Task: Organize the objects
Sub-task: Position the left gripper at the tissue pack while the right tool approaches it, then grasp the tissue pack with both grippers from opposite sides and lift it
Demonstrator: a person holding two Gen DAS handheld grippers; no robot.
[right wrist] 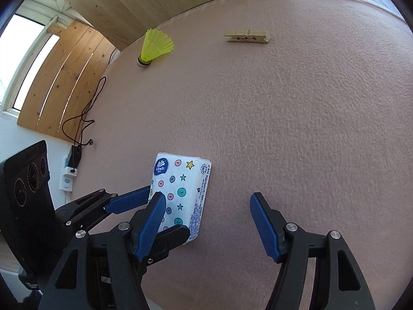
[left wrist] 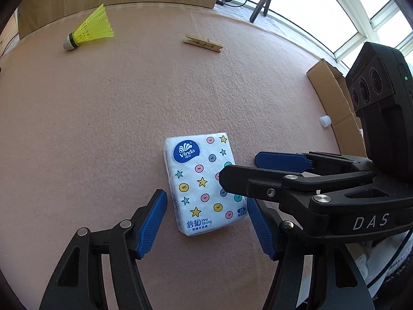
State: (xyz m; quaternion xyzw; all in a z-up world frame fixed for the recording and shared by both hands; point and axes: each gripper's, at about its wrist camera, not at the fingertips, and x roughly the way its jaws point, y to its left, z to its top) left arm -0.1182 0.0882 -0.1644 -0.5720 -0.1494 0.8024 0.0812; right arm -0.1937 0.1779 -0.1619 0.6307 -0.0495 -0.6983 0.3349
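A white tissue pack [left wrist: 204,186] printed with stars and dots lies flat on the pink felt mat [left wrist: 116,129]. My left gripper [left wrist: 206,224] stands open astride the pack's near end, with a gap between its blue pads and the pack. In the right wrist view the left gripper [right wrist: 169,209] straddles the same tissue pack [right wrist: 184,180]. My right gripper [right wrist: 207,222] is open and hovers just right of the pack, nothing between its pads. It also shows as the right gripper [left wrist: 238,169] over the pack's right edge.
A yellow shuttlecock [left wrist: 90,29] [right wrist: 155,46] and a wooden clothespin [left wrist: 202,43] [right wrist: 246,36] lie at the mat's far side. A cardboard box [left wrist: 333,98] and a small white cap [left wrist: 325,121] sit at the right. A cable and power strip [right wrist: 69,165] lie off the left edge.
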